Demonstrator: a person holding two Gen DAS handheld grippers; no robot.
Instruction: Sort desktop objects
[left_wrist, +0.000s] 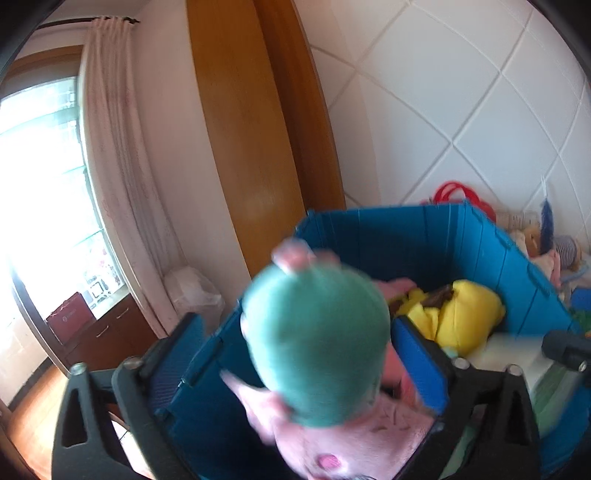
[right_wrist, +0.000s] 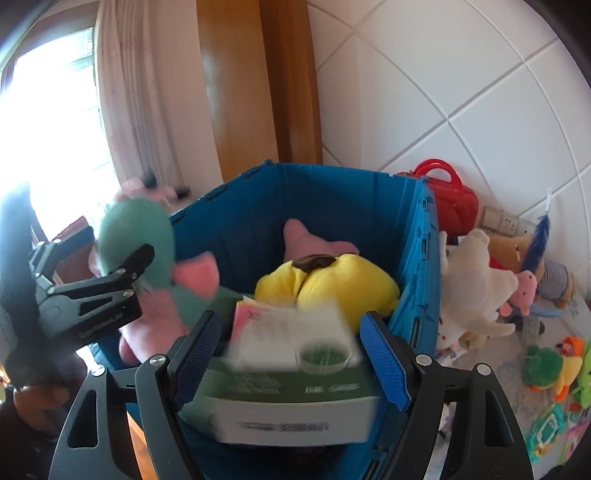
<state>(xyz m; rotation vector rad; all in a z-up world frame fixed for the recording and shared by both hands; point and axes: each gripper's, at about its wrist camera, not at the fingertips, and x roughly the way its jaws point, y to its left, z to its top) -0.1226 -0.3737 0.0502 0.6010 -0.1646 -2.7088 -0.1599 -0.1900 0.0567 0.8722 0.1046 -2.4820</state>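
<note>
Blue crate (right_wrist: 332, 206): large ribbed plastic bin, open-topped, standing before a white tiled wall (right_wrist: 461, 74) and a wooden door frame (right_wrist: 255, 85); it holds several soft toys.
Curtain (left_wrist: 118, 147): pale, hanging beside a bright window (left_wrist: 37, 177) to the left of the crate.
Green-and-pink plush (left_wrist: 314, 354): blurred, with a rounded green head and pink body, sitting between the left gripper's fingers at the crate's near-left rim; seen from the right wrist view it hangs over the crate's left wall.
Left gripper (left_wrist: 306, 354): jaws set wide, the blue pad (left_wrist: 421, 365) pressed against the plush on one side; the other finger's contact is not clear, so whether it is truly clamping I cannot tell.
Green-and-white box (right_wrist: 291, 395): cardboard carton with a pictured bowl of green contents on its upper face, blurred, held over the crate's near edge.
Right gripper (right_wrist: 291, 354): closed on the box, both blue pads (right_wrist: 384, 362) against its sides.
Yellow plush (right_wrist: 332, 284): inside the crate toward the right wall, brown patch on top.
Pink plush (right_wrist: 306, 240): lying in the crate behind the yellow one, partly hidden.
Red case (right_wrist: 450, 199): handled, standing against the wall just right of the crate.
White plush (right_wrist: 476, 288): outside the crate, beside its right wall, among other small toys.
Green-and-orange plush (right_wrist: 550, 369): on the patterned table surface (right_wrist: 491, 369), further right and nearer.
Blue feather (right_wrist: 535, 243): upright near the wall sockets.
</note>
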